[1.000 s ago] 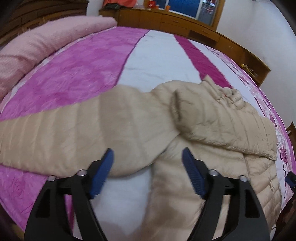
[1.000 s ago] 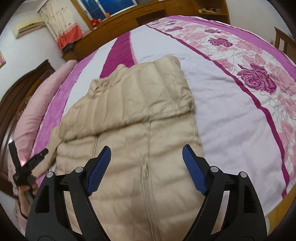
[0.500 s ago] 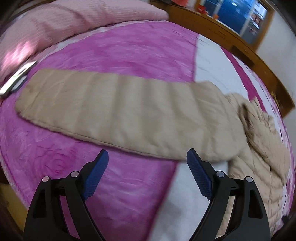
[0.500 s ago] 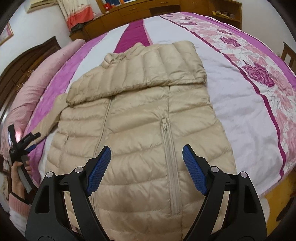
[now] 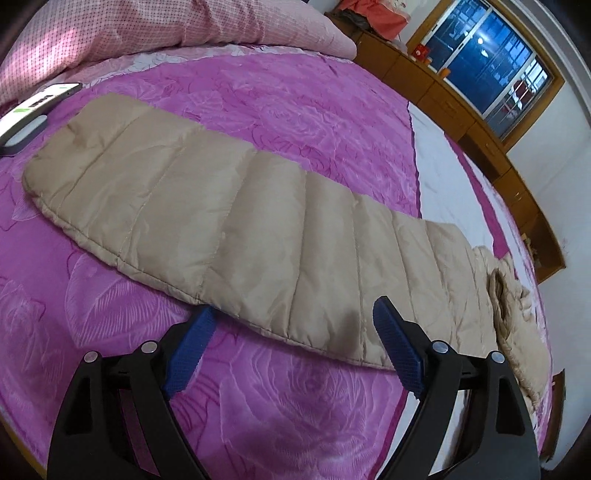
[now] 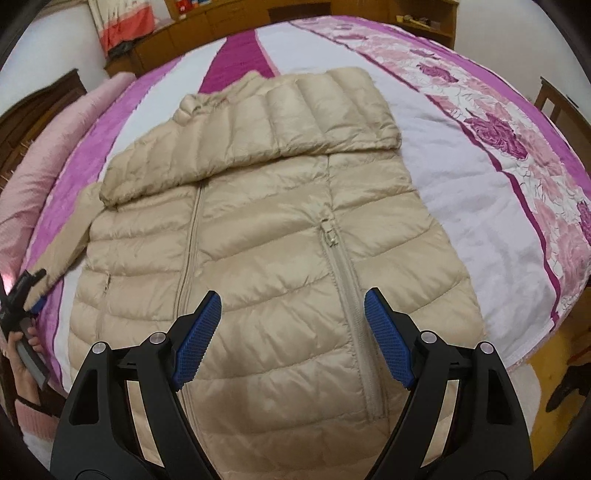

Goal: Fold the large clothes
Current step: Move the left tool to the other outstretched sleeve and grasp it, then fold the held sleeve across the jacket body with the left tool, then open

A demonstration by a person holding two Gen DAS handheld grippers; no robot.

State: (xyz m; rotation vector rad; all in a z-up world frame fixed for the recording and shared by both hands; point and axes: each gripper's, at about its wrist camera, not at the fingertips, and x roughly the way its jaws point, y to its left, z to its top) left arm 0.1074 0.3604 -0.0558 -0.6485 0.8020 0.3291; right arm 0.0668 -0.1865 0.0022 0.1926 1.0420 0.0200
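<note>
A beige puffer jacket (image 6: 266, 236) lies front-up on a bed (image 6: 461, 184) with a purple, white and floral cover, its zipper (image 6: 347, 295) running down the middle. One sleeve (image 6: 258, 136) is folded across the chest, just below the collar (image 6: 192, 107). The other sleeve (image 5: 236, 229) stretches flat over the magenta part of the cover, its cuff near a phone (image 5: 33, 107) that lies beside a pink pillow (image 5: 155, 26). The left gripper (image 5: 288, 332) hovers at the near edge of this stretched sleeve, jaws spread wide and holding nothing. The right gripper (image 6: 291, 321) hangs over the lower front of the jacket, jaws likewise wide and empty. Wooden cabinets (image 5: 461, 122) run along the wall behind the bed, under a window (image 5: 491, 70).
</note>
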